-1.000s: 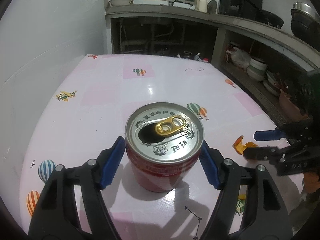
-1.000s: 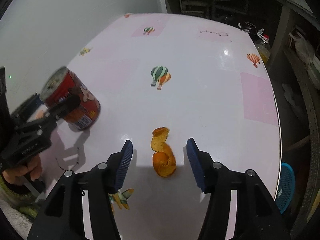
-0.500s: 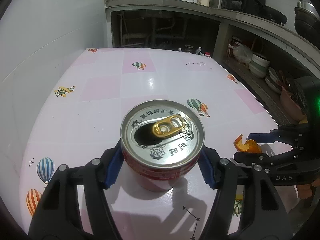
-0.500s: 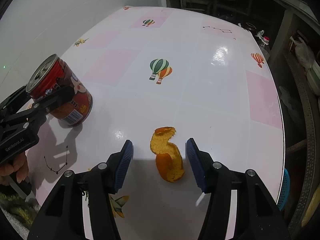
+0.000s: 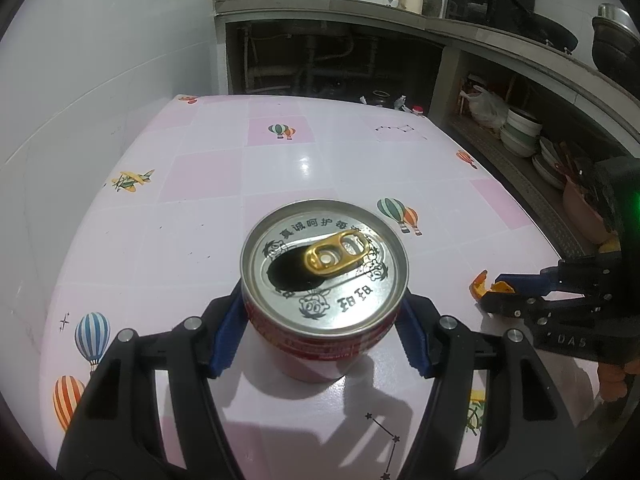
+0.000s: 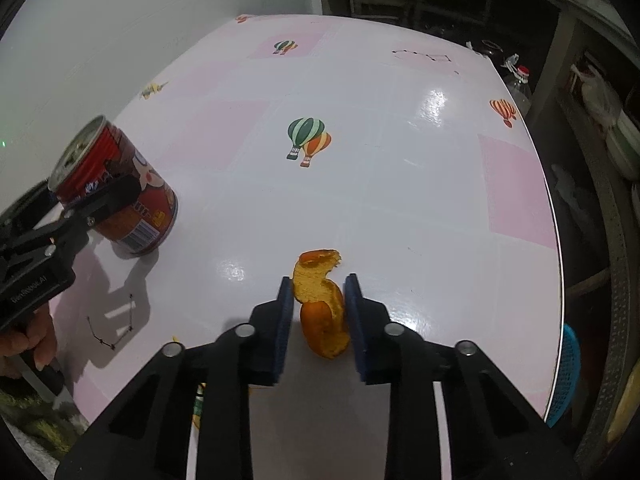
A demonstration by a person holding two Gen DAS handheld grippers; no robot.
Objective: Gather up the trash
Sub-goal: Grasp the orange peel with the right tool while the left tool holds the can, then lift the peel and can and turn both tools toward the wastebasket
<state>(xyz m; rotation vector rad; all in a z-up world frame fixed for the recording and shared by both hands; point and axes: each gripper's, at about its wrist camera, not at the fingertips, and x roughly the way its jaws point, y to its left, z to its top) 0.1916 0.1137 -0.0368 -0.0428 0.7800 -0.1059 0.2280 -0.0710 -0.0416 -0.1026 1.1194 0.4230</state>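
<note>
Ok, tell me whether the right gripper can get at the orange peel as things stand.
Probably yes: the right gripper has just been closing, its blue pads already flank the orange peel on the table, nothing between.

Upright opened red can (image 5: 324, 280); curled orange peel (image 6: 320, 304) lies nearby.

The can (image 5: 324, 268) has Chinese characters printed round its lid, "真诚呵护每" readable along the far rim. The right hand-held gripper (image 5: 490, 292) carries the raised letters "DAS" on its black body.
</note>
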